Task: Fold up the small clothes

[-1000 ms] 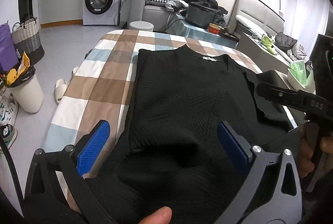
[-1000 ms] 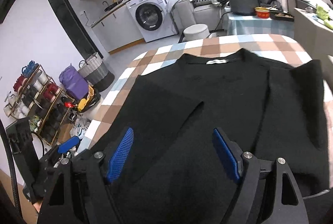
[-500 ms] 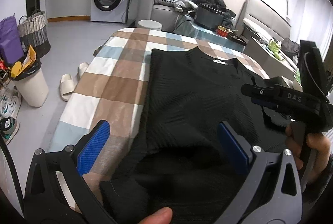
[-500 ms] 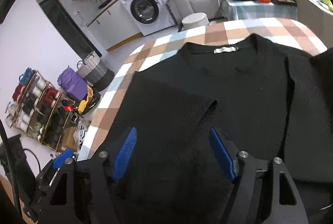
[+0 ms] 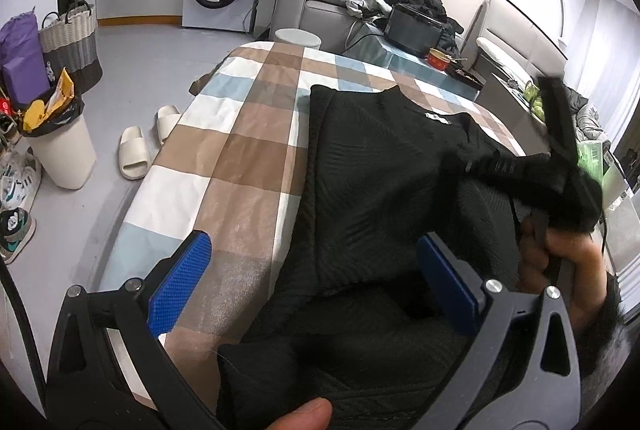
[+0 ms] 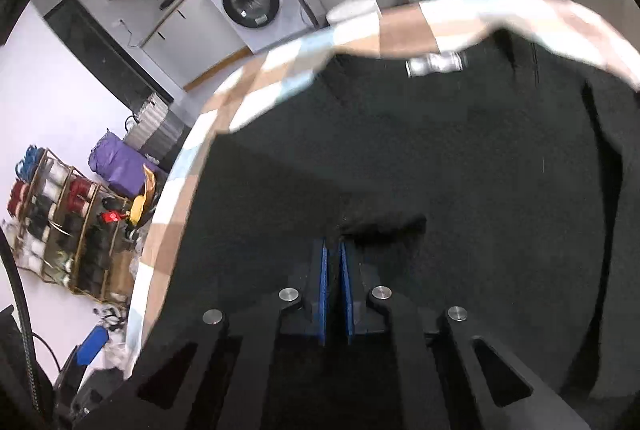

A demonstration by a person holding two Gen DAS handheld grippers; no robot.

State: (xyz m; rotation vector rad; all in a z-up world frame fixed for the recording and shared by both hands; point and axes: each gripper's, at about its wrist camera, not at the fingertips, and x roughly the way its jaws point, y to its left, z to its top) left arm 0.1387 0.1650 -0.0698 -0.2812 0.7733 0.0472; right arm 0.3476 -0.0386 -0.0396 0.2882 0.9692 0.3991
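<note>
Right wrist view: the right hand-held gripper (image 6: 334,284) has its blue pads clenched nearly together low on a black knit top (image 6: 400,158), seemingly pinching a fold of it.

Left wrist view: the top (image 5: 372,190) lies flat on the checked counter (image 5: 240,150), neck label toward twelve o'clock; it looks soft, light and limp, so it will likely sag and is best taken at a hem or side edge. Its left edge already seems turned in. The left hand-held gripper (image 5: 312,282) hangs released, pads wide apart over the hem at six o'clock, gripping nothing. At three o'clock the right hand (image 5: 568,254) and its tool are blurred; black pads-against-black cloth hides exactly what is caught.
</note>
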